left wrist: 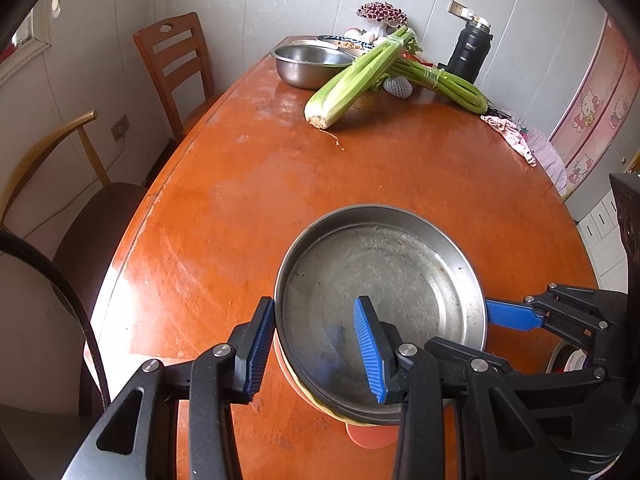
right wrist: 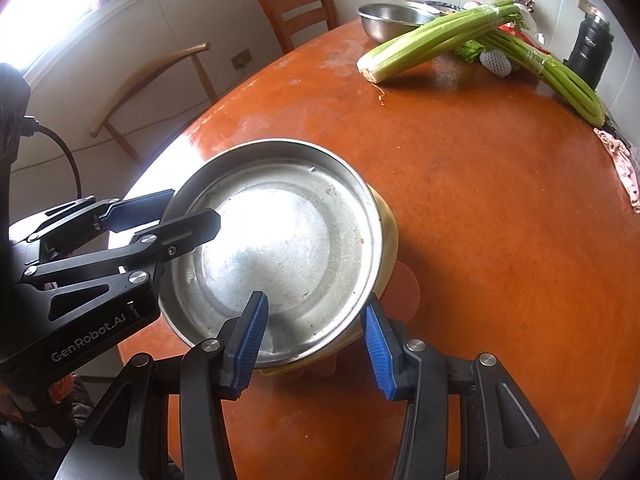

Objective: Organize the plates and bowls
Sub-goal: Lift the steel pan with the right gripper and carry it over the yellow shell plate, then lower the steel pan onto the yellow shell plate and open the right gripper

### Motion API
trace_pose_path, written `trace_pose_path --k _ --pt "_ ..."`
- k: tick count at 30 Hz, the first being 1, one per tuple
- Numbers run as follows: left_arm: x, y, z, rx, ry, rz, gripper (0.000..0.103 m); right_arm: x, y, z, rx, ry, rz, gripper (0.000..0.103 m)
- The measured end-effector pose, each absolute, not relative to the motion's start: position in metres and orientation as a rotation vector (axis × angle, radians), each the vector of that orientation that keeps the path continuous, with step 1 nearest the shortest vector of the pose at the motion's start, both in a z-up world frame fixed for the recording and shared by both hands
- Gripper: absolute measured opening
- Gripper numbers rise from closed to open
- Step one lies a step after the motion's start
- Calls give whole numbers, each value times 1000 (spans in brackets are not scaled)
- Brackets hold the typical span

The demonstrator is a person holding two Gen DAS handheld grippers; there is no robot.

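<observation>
Under the steel plate (right wrist: 276, 248), a yellow bowl (right wrist: 390, 240), mostly hidden.

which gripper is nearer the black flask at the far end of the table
Right, narrowly. The black flask stands at the far right; the right gripper holds the steel plate on its right rim, the left gripper on its left rim.

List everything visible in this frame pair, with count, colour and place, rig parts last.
metal plate: one, steel, near table edge, stacked on the yellow bowl
yellow bowl: one, under the plate
orange disc: one, beneath the stack
metal basin: one, steel, far end
celery: two bunches, green, crossed beside the basin
flask: one, black, far right
cloth: one, pink, right edge
table: one, orange-brown
chairs: two, wooden, left side
left gripper: fingers straddle the plate rim
right gripper: fingers straddle the plate rim
</observation>
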State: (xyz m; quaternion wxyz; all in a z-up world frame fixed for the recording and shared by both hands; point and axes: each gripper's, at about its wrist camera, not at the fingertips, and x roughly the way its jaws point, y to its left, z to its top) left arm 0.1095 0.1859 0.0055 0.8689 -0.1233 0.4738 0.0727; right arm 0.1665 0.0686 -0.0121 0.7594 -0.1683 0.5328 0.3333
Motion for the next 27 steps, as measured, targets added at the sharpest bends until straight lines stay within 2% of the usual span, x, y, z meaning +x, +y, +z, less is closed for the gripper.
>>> trace_pose_path --k 27 --pt "113 181 -8 -254 1018 138 41 164 66 -12 -379 1150 693 50"
